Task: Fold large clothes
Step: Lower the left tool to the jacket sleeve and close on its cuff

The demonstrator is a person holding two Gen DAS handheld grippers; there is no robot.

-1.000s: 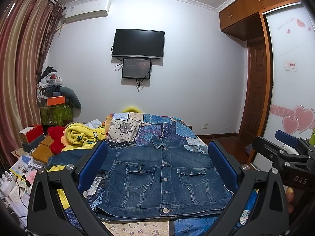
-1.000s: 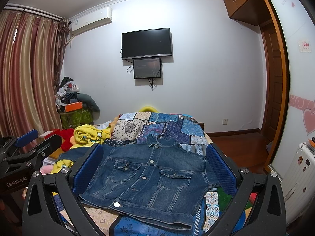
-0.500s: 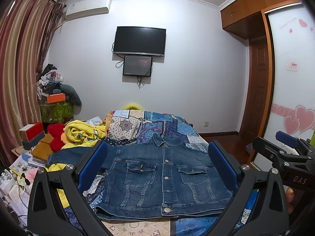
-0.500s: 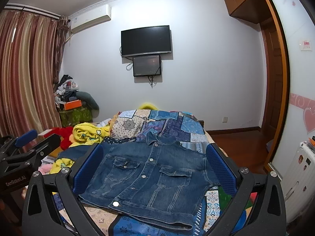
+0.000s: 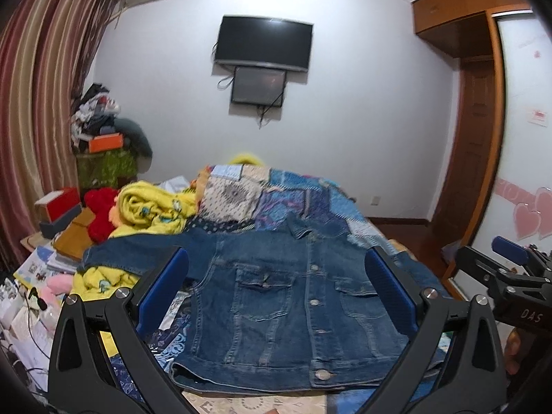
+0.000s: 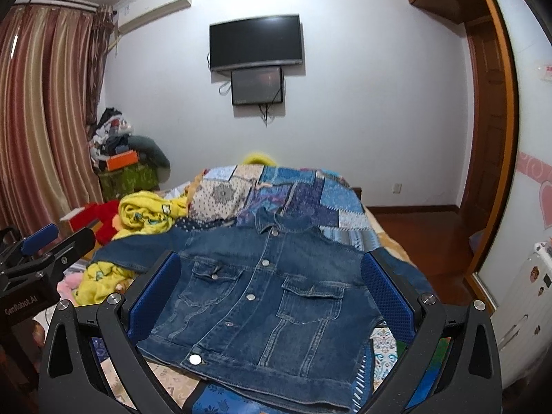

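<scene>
A bed (image 5: 396, 241) covered by a blue patchwork quilt (image 5: 296, 200) fills the middle of the room, below a wall-mounted television (image 5: 264, 43) with a smaller screen (image 5: 259, 84) hung just under it. Striped curtains (image 5: 41, 103) run down the left side. A denim jacket (image 5: 289, 296) lies spread flat on the near part of the bed, front up and buttoned, collar toward the far wall and hem at the near edge; one sleeve (image 5: 138, 252) stretches out to the left. Just beyond that sleeve sits a crumpled yellow blanket (image 5: 151, 207) beside a red plush toy (image 5: 100, 210). The left gripper (image 5: 276, 296) hangs above the jacket's hem with its blue pads set wide apart, holding nothing. The right gripper (image 6: 272, 296) is likewise spread wide and empty over the jacket.
</scene>
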